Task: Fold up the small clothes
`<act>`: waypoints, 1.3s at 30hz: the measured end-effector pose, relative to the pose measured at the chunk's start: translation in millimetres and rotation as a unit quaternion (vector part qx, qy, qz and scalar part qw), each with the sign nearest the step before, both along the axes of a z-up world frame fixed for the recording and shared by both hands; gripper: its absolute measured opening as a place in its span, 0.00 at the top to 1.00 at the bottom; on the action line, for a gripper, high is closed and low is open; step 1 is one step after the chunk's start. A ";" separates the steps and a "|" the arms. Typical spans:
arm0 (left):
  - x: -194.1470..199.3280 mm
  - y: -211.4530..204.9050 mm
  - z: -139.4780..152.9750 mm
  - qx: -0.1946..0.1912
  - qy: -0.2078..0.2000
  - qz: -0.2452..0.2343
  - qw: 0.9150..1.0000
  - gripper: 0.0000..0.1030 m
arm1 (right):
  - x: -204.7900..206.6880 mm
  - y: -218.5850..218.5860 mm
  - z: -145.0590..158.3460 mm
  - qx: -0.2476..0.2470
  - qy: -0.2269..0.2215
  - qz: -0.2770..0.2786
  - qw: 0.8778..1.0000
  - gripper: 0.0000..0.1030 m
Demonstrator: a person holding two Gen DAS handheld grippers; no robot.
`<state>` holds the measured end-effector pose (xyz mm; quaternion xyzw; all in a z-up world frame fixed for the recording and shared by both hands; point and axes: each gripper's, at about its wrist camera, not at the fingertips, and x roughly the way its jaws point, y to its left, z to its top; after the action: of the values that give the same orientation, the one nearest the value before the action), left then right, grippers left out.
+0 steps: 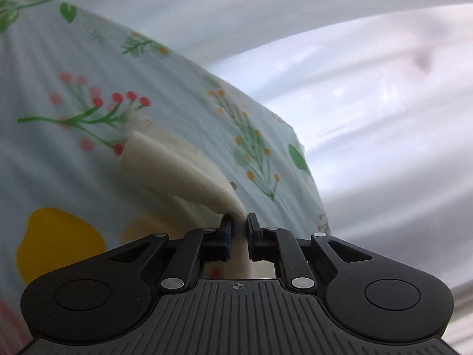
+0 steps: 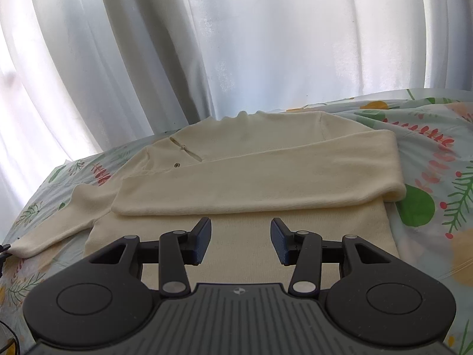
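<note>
Left gripper: fingers closed down to a narrow gap, pinching a fold of cream knit fabric between the pads. The pinched piece is the cuff end of the sleeve of a cream sweater. From the fingers the sleeve rises forward and to the left, lifted off the floral bedsheet — its far end curls over, showing a doubled edge. A strip of the same fabric hangs down behind the fingers, toward the camera. The left view is motion-blurred, so the sheet pattern and the white curtain beyond it are smeared.

Right gripper: fingers parted about halfway, nothing between the pads. They hover over the lower body of the sweater; whether they touch the knit I cannot tell.

Sweater position, right view: laid flat on the bed, directly ahead of the right fingers. One sleeve is folded across the chest, running from the far right edge leftward, its cuff ending just ahead of and to the left of the fingers. The other sleeve trails out to the left and down toward the frame edge. The neckline with a small button sits ahead and left — the curtain hangs behind the bed.
</note>
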<state>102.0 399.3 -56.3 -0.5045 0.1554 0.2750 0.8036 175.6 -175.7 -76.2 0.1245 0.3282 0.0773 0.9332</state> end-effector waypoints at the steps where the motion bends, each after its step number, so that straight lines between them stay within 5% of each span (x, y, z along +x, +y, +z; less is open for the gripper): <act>1: 5.4 -11.1 13.3 0.021 -0.004 -0.019 1.000 0.89 | -0.3 -0.9 0.6 0.000 -0.001 -0.002 1.000 0.57; 3: 20.0 -39.1 40.6 0.070 -0.020 -0.068 0.995 0.89 | -1.5 -2.8 1.6 0.001 -0.005 -0.004 1.000 0.57; 6: 49.6 -101.1 84.0 0.157 -0.046 -0.163 0.973 0.89 | -2.7 -4.8 4.7 0.005 -0.007 -0.007 1.000 0.57; 8: 65.9 -150.7 106.6 0.199 -0.071 -0.234 0.949 0.88 | -3.5 -6.1 7.6 0.009 -0.008 -0.006 1.000 0.57; 11: 88.1 -224.4 117.2 0.244 -0.087 -0.351 0.900 0.85 | -3.5 -7.5 11.4 0.016 -0.011 -0.004 1.000 0.57; 13: 100.3 -269.1 105.9 0.266 -0.073 -0.421 0.864 0.58 | -2.5 -8.0 13.0 0.020 -0.011 -0.003 1.000 0.57; 16: 106.0 -306.1 74.7 0.286 -0.016 -0.469 0.836 0.56 | 2.7 -8.3 15.1 0.019 -0.005 0.003 1.000 0.60; 18: 105.4 -309.3 52.7 0.279 0.024 -0.478 0.833 0.56 | 9.8 -8.5 16.8 0.024 0.000 0.013 1.000 0.60; 23: 100.3 -283.7 9.7 0.249 0.101 -0.469 0.842 0.56 | 45.1 -2.6 12.6 0.069 0.036 0.057 0.995 0.60; 31: 95.9 -263.9 -2.2 0.233 0.124 -0.439 0.859 0.55 | 102.3 16.1 -18.7 0.056 0.100 0.061 0.992 0.60; 35: 99.8 -261.8 -3.9 0.233 0.130 -0.436 0.860 0.57 | 110.9 28.2 -24.4 0.043 0.102 0.069 0.991 0.62; 39: 107.5 -258.9 -6.9 0.223 0.134 -0.431 0.864 0.58 | 115.9 38.8 -22.3 0.008 0.097 0.068 0.993 0.96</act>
<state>209.5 140.4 -63.2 -0.1531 0.3983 -0.0064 0.9044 291.6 -136.9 -98.4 0.1158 0.4240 0.1308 0.8887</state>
